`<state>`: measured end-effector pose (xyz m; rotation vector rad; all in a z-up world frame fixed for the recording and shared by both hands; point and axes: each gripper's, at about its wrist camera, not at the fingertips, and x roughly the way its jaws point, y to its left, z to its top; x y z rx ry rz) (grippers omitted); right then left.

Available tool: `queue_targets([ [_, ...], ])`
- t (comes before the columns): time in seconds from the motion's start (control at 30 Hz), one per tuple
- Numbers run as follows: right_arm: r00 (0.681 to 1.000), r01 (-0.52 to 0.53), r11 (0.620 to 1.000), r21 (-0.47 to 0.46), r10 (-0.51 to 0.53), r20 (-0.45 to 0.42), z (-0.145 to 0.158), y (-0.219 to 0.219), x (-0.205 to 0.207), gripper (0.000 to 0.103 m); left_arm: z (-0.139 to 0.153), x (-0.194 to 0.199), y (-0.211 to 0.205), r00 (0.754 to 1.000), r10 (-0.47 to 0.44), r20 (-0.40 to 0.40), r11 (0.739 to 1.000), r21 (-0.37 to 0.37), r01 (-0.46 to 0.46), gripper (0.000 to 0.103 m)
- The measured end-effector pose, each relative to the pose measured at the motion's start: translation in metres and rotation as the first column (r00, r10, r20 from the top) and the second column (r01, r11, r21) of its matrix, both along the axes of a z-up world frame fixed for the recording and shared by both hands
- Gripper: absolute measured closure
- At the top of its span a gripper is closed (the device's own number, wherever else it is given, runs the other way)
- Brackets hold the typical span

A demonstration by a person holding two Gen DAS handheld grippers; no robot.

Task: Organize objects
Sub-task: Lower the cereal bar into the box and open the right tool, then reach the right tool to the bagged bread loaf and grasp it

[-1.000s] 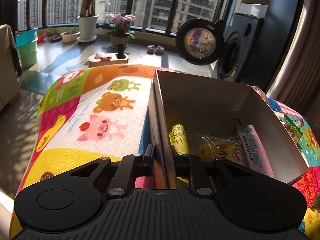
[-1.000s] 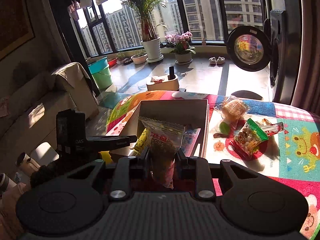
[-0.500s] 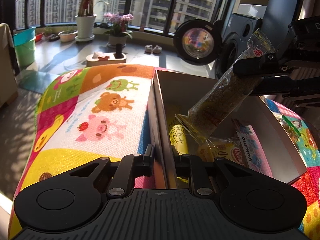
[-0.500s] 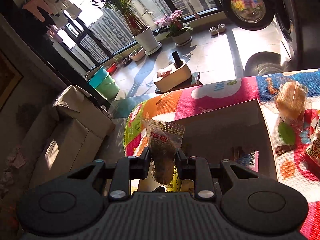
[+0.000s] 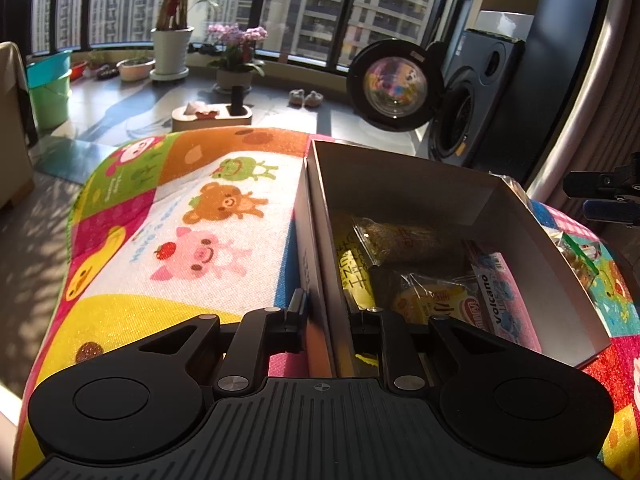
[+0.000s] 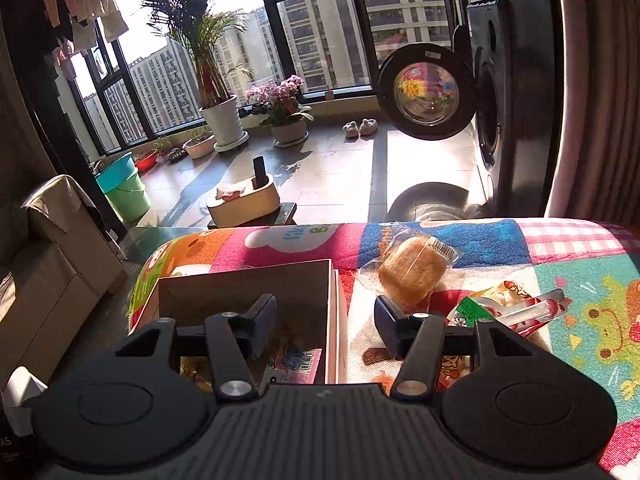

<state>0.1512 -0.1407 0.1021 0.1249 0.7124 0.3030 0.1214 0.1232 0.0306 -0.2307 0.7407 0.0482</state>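
An open cardboard box stands on the colourful cartoon cloth. My left gripper is shut on the box's near left wall. Inside lie a clear bag of brown snack, a yellow pack and a pink Volcano pack. My right gripper is open and holds nothing; it hovers over the right wall of the box. To the right of the box, on the cloth, lie a wrapped bun, a green-topped snack bag and a red-striped pack.
The cloth-covered table ends just beyond the box. On the floor behind are a tissue holder on a stool, potted plants and a washing machine with its door open. A sofa stands to the left.
My right gripper has opened and let go of the clear snack bag, which now lies inside the box. The gripper has drawn back to the right. My left gripper has stayed on the box wall.
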Motion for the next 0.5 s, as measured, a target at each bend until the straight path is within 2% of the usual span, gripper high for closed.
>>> queue_targets([
  [0.13,0.987,0.158,0.987,-0.006,-0.158,-0.031,-0.006,-0.062,0.006,0.042,0.001,-0.001,-0.002,1.0,0.012,-0.002,1.0,0.007,-0.012,0.084],
  [0.23,0.971,0.232,0.972,-0.022,-0.233,-0.058,-0.02,-0.098,0.006,0.035,0.001,-0.001,-0.003,1.0,0.015,-0.003,1.0,0.009,-0.015,0.085],
  [0.37,0.961,0.255,0.965,-0.057,-0.26,-0.097,-0.044,-0.115,0.002,0.032,0.001,-0.001,-0.004,1.0,0.017,-0.005,1.0,0.019,-0.016,0.085],
  [0.5,0.957,0.256,0.966,-0.04,-0.259,-0.133,-0.059,-0.115,0.001,0.03,0.001,-0.001,-0.005,1.0,0.016,-0.008,1.0,0.023,-0.016,0.085],
])
